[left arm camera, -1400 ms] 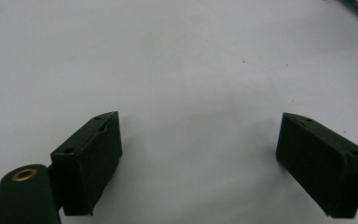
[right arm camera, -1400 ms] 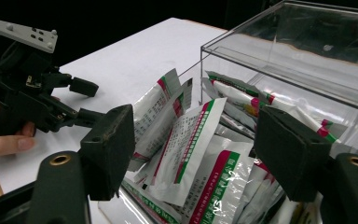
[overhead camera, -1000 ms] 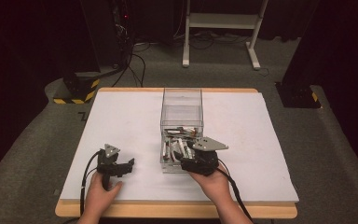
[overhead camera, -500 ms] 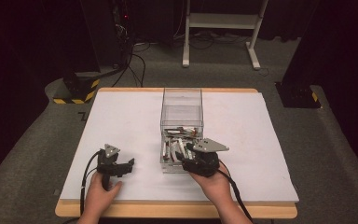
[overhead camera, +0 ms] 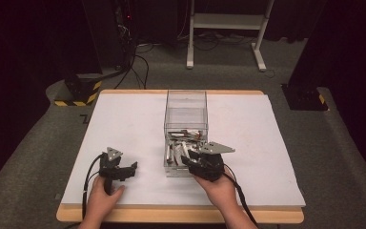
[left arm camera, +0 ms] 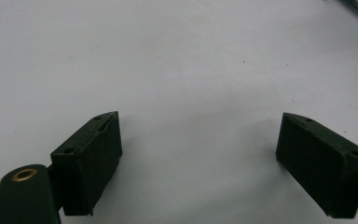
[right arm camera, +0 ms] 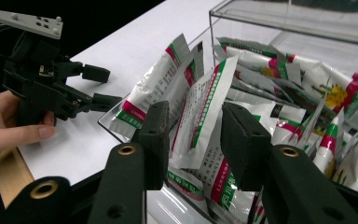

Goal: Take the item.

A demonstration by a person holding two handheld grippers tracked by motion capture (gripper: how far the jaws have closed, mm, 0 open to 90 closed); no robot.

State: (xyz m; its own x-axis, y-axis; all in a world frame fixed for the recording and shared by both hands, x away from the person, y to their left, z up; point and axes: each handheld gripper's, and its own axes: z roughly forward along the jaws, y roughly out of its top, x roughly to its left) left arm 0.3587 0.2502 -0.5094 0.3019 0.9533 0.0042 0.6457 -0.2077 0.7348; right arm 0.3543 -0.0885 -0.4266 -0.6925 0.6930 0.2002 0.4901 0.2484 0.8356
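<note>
Sachet (right arm camera: 200, 116): white w/ green-red stripe, standing on edge at near end of clear box (overhead camera: 186, 102), sticking up above the rest of the sachet pile (overhead camera: 183, 148). In right gripper view it sits between the two black jaws of right gripper (right arm camera: 193, 140), slightly nearer the left jaw. Jaws have just been closing, sachet between them; a gap is visible on the right-jaw side, so pads aren't pressing yet – not a grip. More sachets lie behind it and off toward 2 o'clock in that view, same print.

High view: box stands mid-table, long axis 12–6 o'clock; pile fills its near half, far half looks bare. Right gripper (overhead camera: 205, 162) is at the box's near end, about 5 o'clock of box centre, jaws reaching over the near wall, hand behind it at 6.

Left gripper (overhead camera: 119, 169): on white table cover (overhead camera: 124, 124), about 8 o'clock from box, well apart from it. Jaws spread wide, nothing between them, just bare cover in left gripper view (left arm camera: 200, 154). In right gripper view it's at 10 o'clock, hand (right arm camera: 9, 123) wrapped on its body.
</note>
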